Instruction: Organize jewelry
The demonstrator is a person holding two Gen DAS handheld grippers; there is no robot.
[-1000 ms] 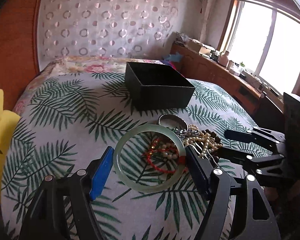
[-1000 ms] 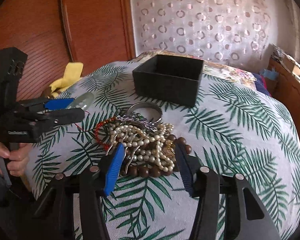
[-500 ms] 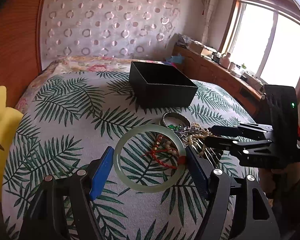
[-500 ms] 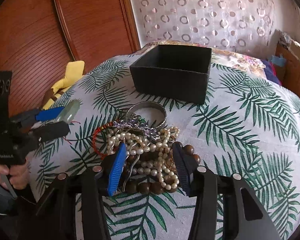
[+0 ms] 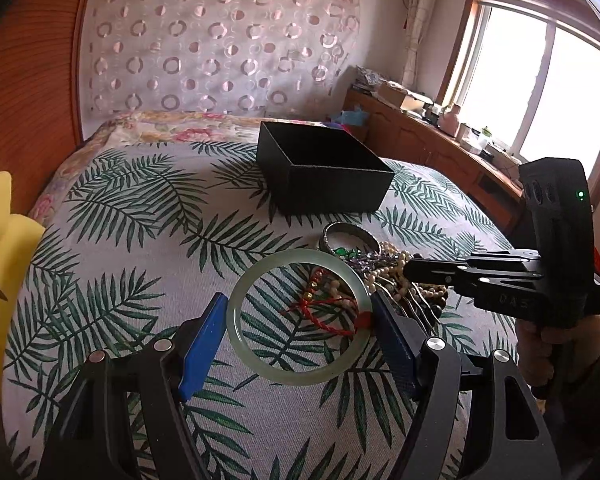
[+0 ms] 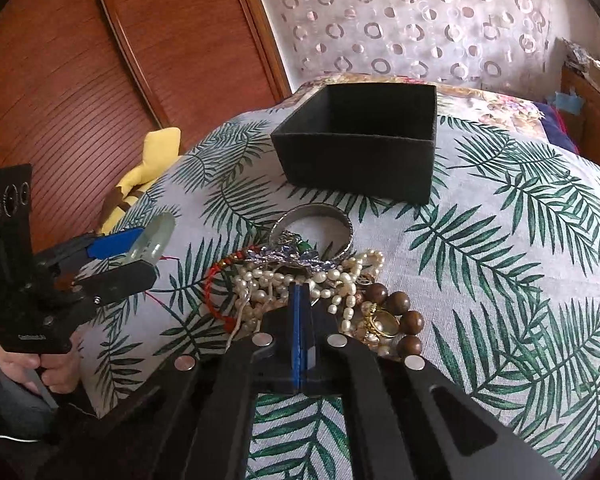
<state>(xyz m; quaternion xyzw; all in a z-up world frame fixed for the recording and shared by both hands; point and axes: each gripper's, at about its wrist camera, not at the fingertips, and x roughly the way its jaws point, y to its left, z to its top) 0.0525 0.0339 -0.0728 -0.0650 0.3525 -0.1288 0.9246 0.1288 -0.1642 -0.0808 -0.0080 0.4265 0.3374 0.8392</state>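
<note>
My left gripper (image 5: 300, 320) is shut on a pale green jade bangle (image 5: 298, 376) and holds it above the leaf-print bedspread; it also shows in the right wrist view (image 6: 152, 236). A red string bracelet (image 5: 328, 312) lies under it. My right gripper (image 6: 299, 292) is shut in the jewelry pile (image 6: 300, 272) of pearl strands, among the pearls; what it grips is hidden. Brown wooden beads (image 6: 400, 312) and a silver bangle (image 6: 316, 220) lie in the pile. An open black box (image 6: 360, 140) stands behind the pile, also in the left wrist view (image 5: 320, 168).
A yellow plush toy (image 5: 0, 264) lies at the bed's left edge. A wooden headboard (image 6: 100, 60) stands at the left. A patterned curtain (image 5: 220, 40) hangs behind the bed, and a cluttered wooden cabinet (image 5: 440, 136) runs under the window.
My right gripper has moved forward into the pearl pile and closed from wide open to shut. My left gripper keeps its hold on the jade bangle, shifted slightly.
</note>
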